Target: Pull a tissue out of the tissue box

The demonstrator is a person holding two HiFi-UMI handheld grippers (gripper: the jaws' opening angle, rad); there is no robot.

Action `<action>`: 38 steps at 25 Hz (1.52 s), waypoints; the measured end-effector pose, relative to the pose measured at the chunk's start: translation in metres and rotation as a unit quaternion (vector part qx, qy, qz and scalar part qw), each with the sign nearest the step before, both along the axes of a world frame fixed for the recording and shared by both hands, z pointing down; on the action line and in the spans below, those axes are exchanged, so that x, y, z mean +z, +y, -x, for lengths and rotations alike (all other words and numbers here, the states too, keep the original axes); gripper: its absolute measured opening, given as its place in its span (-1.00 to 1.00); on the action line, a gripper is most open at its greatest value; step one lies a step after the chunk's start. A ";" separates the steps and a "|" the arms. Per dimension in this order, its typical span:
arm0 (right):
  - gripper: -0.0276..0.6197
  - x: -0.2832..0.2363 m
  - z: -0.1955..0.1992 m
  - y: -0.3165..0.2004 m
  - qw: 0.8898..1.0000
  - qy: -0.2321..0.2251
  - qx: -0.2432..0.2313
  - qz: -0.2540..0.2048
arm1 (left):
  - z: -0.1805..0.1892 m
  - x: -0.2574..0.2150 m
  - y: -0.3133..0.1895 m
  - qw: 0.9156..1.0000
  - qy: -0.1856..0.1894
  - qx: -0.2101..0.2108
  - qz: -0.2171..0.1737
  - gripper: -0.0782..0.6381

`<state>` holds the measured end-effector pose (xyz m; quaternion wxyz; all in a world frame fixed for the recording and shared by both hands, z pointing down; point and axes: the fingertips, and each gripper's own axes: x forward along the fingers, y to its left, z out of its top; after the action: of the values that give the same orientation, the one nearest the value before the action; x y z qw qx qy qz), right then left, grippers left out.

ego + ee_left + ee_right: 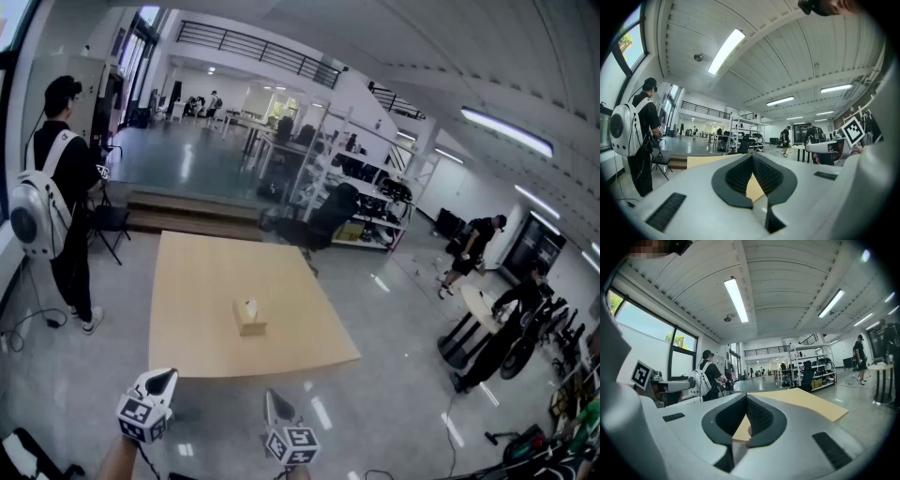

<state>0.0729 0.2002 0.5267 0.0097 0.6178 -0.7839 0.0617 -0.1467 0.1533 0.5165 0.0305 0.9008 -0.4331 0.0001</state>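
Note:
A tan tissue box (pixel 249 317) with a white tissue sticking up from its top stands near the middle of the light wooden table (pixel 197 281). Both grippers hover off the table's near edge, well short of the box and pointing level. My left gripper (pixel 165 377) is at the lower left, its jaws meeting at the tips with nothing between them (pixel 752 154). My right gripper (pixel 276 400) is to its right, jaws likewise shut and empty (pixel 746 395). In both gripper views the box is hidden; only the table top (pixel 806 401) shows past the jaws.
A person with a white backpack (pixel 58 187) stands left of the table beside a folding chair (pixel 111 225). An office chair (pixel 330 214) and shelving (pixel 366 192) are beyond the far edge. Other people stand round a small table (pixel 480 307) at the right.

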 end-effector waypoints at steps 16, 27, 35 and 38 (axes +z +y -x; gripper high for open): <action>-0.88 0.002 0.015 0.005 1.000 -0.009 0.020 0.005 | 0.019 0.017 -0.002 1.000 0.001 0.016 0.009 -0.76; -0.88 -0.001 0.036 0.004 0.999 0.007 0.043 0.002 | 0.036 0.019 -0.017 0.999 0.012 0.034 0.008 -0.76; -0.88 0.001 0.028 -0.012 0.999 0.008 0.053 0.001 | 0.028 0.023 -0.036 0.999 0.011 0.042 0.010 -0.76; -0.88 0.004 0.017 -0.025 0.999 0.003 0.049 0.001 | 0.016 0.023 -0.047 0.999 0.008 0.039 0.011 -0.76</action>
<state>0.0558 0.1747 0.5306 0.0099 0.6560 -0.7522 0.0614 -0.1628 0.1066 0.5392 0.0436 0.9165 -0.3977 -0.0008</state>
